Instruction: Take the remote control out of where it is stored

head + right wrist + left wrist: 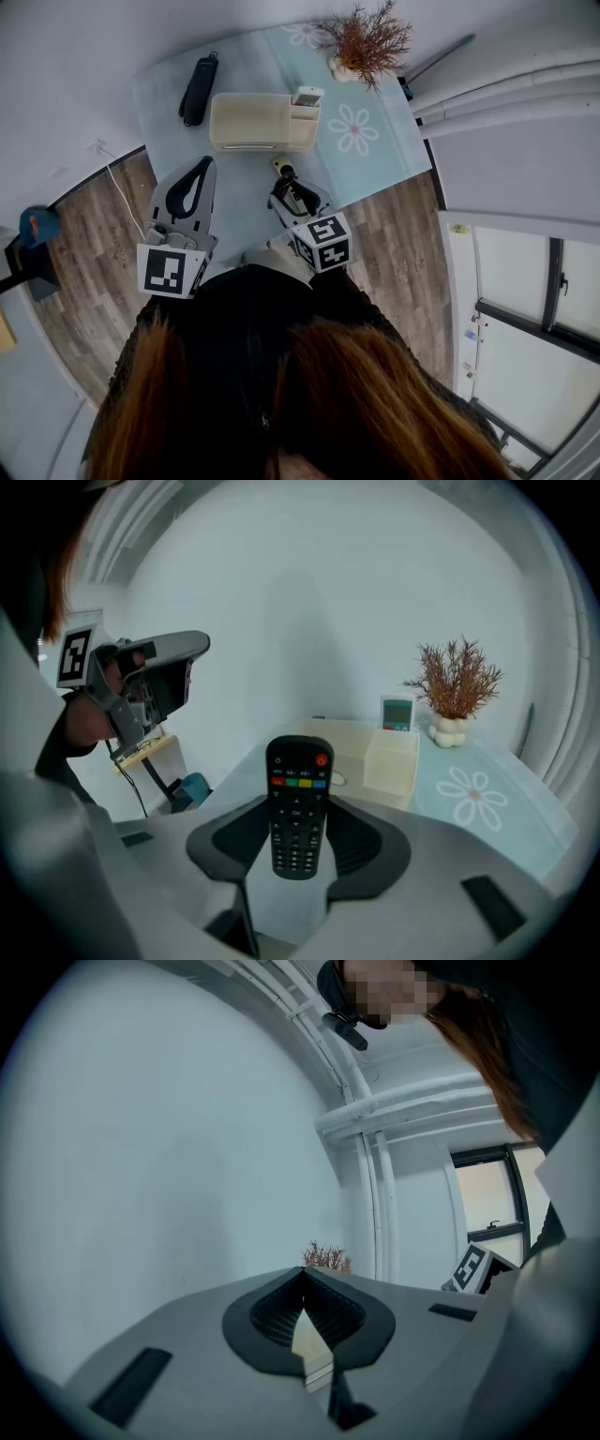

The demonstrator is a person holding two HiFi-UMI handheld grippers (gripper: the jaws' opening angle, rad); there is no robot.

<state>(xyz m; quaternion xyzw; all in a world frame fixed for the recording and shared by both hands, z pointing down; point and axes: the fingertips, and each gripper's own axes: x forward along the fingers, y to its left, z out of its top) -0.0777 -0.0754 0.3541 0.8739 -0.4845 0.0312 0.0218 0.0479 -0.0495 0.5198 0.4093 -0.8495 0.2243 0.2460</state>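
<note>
- right gripper [298, 841]: jaws clamped on the remote control [298, 803]. They grip across its lower half, button face up and top end poking out. Looks like a side pinch so the body can't slide.
- Remote is in the air at 6 o'clock of the cream storage box [248, 141], clear of its rim. I'd call the extraction done; what's left is setting it down.
- left gripper [302, 1281]: tips closed, nothing between them. It's parked at 7 o'clock of the box, probably idle because this is a one-hand job.
- Other items: white device with a screen [307, 96] upright in the box's 3 o'clock side pocket, black handset [198, 89] at 10 o'clock, dried plant [366, 42] at 1 o'clock.
</note>
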